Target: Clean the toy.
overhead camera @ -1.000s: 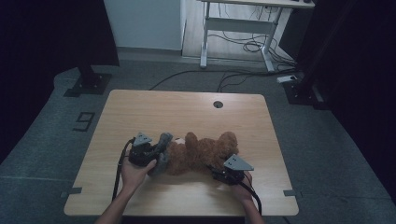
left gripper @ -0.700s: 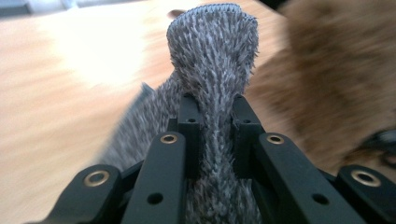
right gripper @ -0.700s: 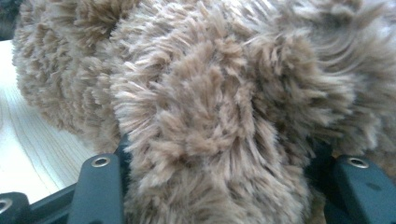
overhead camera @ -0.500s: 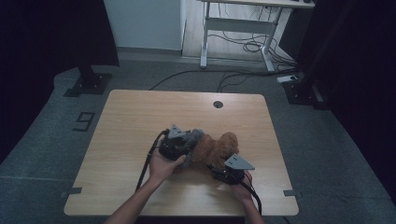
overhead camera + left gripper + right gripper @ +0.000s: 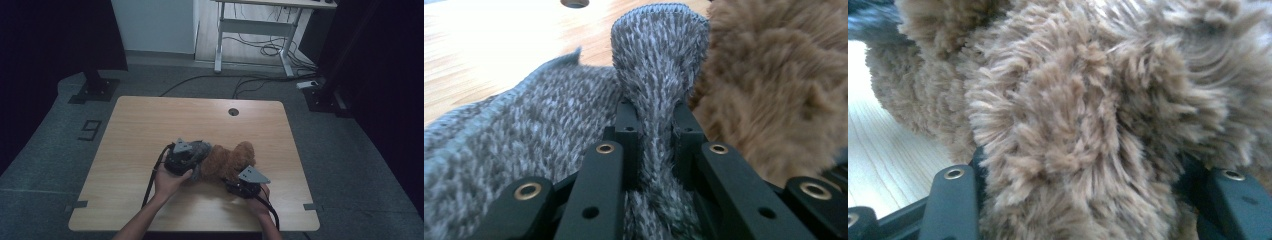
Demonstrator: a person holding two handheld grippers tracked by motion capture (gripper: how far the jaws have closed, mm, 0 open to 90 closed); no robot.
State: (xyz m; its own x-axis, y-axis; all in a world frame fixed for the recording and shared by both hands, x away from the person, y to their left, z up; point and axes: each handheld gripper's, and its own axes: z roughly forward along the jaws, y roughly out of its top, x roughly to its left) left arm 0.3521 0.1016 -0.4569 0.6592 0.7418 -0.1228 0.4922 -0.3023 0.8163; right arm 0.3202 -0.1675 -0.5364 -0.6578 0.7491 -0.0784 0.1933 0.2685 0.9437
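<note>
A brown plush teddy bear [image 5: 231, 159] lies on the wooden table [image 5: 150, 120], right of centre near the front. A grey knitted garment [image 5: 201, 148] bunches against its left side. My left gripper [image 5: 189, 156] is shut on a fold of this knit [image 5: 654, 60], which stands up pinched between the black jaws, with the bear's fur [image 5: 769, 85] just to the right. My right gripper [image 5: 239, 183] sits at the bear's front right. In the right gripper view its jaws clamp a thick part of the bear [image 5: 1073, 115], and which part I cannot tell.
A round cable hole [image 5: 233, 111] sits near the table's far edge. Behind the table, a white desk frame [image 5: 250, 30] stands on the floor with loose cables. A black stand base [image 5: 95, 90] is at the far left.
My left gripper has moved right and a little away from me, carrying the grey knit up against the bear. The right gripper and the bear have stayed put.
</note>
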